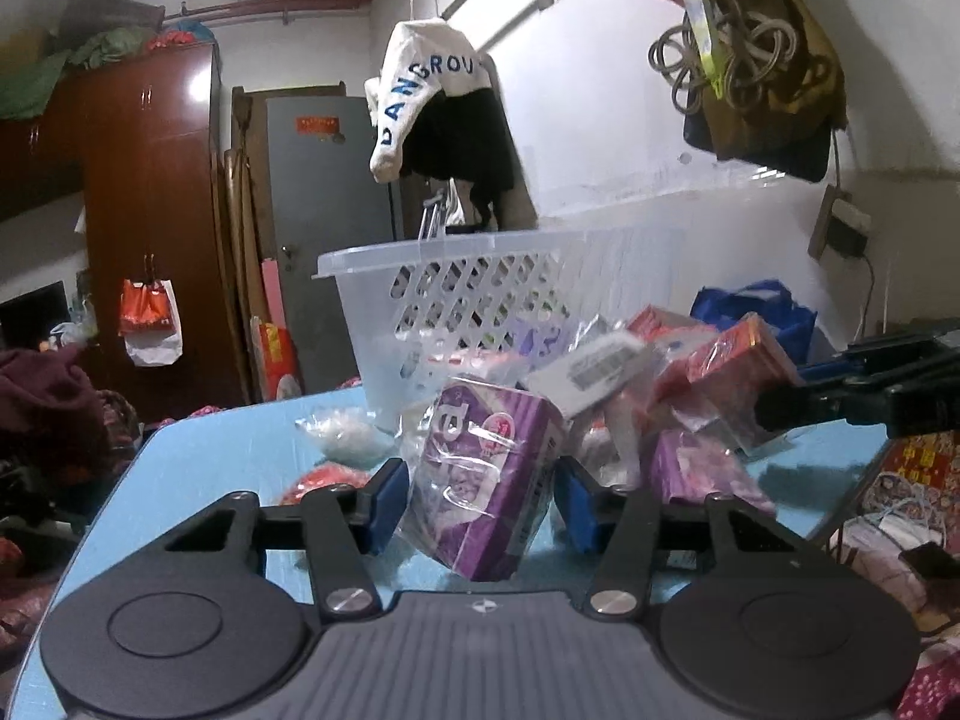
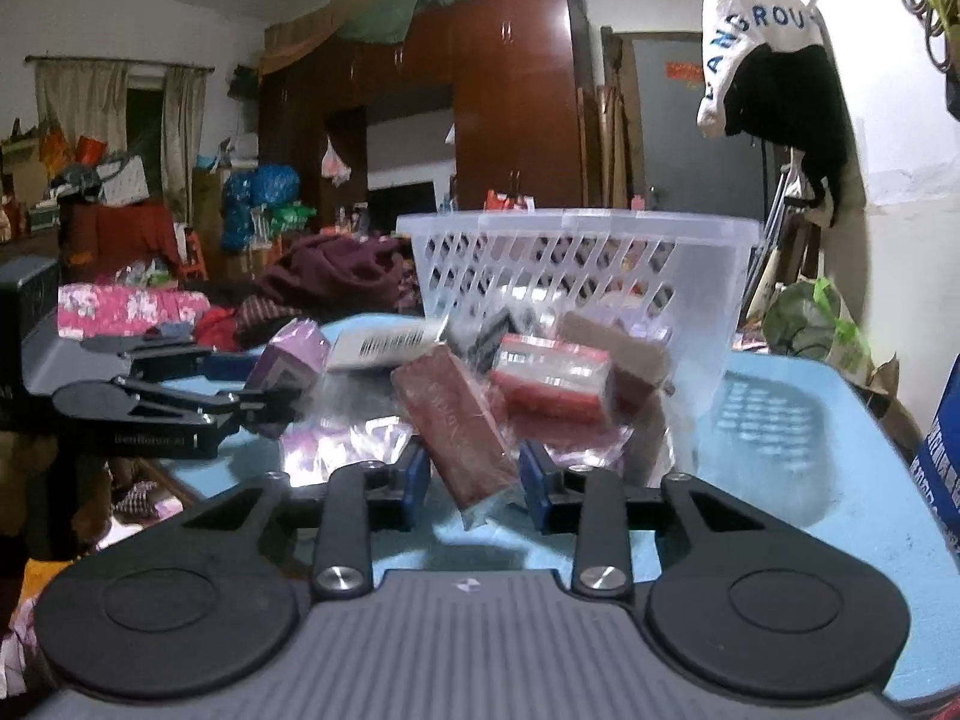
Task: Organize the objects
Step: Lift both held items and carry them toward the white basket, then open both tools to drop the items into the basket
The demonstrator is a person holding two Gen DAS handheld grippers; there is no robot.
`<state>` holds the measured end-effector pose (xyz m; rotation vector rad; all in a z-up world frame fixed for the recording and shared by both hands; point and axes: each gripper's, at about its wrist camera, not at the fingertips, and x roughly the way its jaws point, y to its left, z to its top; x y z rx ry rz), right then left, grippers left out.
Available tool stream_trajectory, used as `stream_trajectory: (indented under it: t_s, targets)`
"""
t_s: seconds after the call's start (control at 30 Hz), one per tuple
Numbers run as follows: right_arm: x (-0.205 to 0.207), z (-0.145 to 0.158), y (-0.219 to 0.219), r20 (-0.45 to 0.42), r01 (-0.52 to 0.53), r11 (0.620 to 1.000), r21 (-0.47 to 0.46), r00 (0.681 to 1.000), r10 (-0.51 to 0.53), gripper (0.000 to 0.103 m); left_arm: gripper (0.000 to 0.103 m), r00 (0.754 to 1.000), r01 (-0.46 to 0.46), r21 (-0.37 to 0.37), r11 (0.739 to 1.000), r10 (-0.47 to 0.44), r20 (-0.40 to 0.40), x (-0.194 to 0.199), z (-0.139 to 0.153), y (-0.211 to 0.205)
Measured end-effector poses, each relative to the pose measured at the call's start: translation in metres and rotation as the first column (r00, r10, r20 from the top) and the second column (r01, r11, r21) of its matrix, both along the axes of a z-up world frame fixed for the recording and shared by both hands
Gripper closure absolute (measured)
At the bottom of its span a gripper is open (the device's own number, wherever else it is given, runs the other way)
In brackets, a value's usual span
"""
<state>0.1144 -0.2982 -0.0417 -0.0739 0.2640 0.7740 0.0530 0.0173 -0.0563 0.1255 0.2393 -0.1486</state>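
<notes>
A clear plastic basket [image 1: 456, 300] stands on the blue table [image 1: 228, 450], also in the right wrist view [image 2: 570, 282]. A heap of wrapped packets lies in front of it. My left gripper [image 1: 480, 501] is shut on a purple box in clear wrap [image 1: 486, 480] and holds it tilted above the table. My right gripper [image 2: 474, 477] is shut on a dark red packet [image 2: 456, 426], also tilted. The right gripper shows at the right edge of the left wrist view [image 1: 780, 405], holding the red packet [image 1: 738, 360]. The left gripper shows at the left of the right wrist view [image 2: 270, 396].
Red, purple and white packets [image 2: 552, 384] lie piled by the basket. A loose clear bag [image 1: 342, 432] lies on the table's left. A blue box [image 2: 942, 450] stands at the table's right edge. Clothes hang from the wall [image 1: 438, 108] above.
</notes>
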Motion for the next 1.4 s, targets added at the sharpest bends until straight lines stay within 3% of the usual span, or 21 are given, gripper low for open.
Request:
stream_trajectory:
  t_s: [0.4,0.53,0.67,0.77,0.93,1.0,1.07,1.1,1.13,1.27,1.4]
  targets:
    - [0.004,0.012,-0.005,0.011,0.0,0.999,0.044,1.0,0.0,0.072,0.046,0.999,-0.005,-0.08,0.997,0.008,0.044,0.0,0.02,0.015]
    - [0.009,0.04,-0.01,0.066,0.007,0.997,0.081,0.998,-0.012,0.072,0.046,0.996,0.031,-0.124,0.992,-0.021,0.084,0.016,0.055,0.02]
    - [0.034,0.087,-0.004,0.137,0.015,0.994,0.11,0.99,-0.03,0.072,0.046,0.993,0.069,-0.172,0.983,-0.051,0.107,0.056,0.103,0.018]
    - [0.076,0.118,0.015,0.144,0.052,0.996,0.072,0.988,-0.062,0.072,0.046,0.997,0.072,-0.214,0.974,-0.064,0.046,0.103,0.13,0.012]
    - [0.146,0.124,0.042,0.03,0.092,0.996,-0.012,0.995,-0.092,0.072,0.046,0.994,-0.018,-0.227,0.974,-0.006,-0.105,0.173,0.133,0.0]
    - [0.161,0.118,0.05,-0.013,0.093,0.994,-0.058,0.995,-0.094,0.066,0.043,0.994,-0.025,-0.225,0.974,-0.001,-0.111,0.183,0.127,-0.002]
    - [0.159,0.113,0.048,-0.01,0.104,0.994,-0.043,0.994,-0.104,0.045,0.015,0.992,-0.033,-0.176,0.984,0.01,-0.128,0.185,0.122,-0.007]
    - [0.153,0.113,0.044,0.012,0.119,0.992,-0.035,0.993,-0.118,0.024,0.015,0.993,-0.04,-0.153,0.988,0.022,-0.114,0.181,0.12,-0.009]
    - [0.144,0.112,0.039,0.036,0.13,0.991,-0.025,0.991,-0.129,0.012,0.015,0.996,-0.044,-0.138,0.989,0.033,-0.082,0.172,0.118,-0.008]
    - [0.089,0.099,0.006,0.093,0.117,0.992,0.045,0.988,-0.121,0.0,0.015,0.999,-0.013,-0.121,0.993,0.018,0.035,0.108,0.11,-0.007]
    - [0.042,0.054,-0.017,0.066,0.126,0.987,0.102,0.989,-0.133,0.0,0.015,0.998,0.042,-0.145,0.989,-0.036,0.046,0.046,0.069,-0.014]
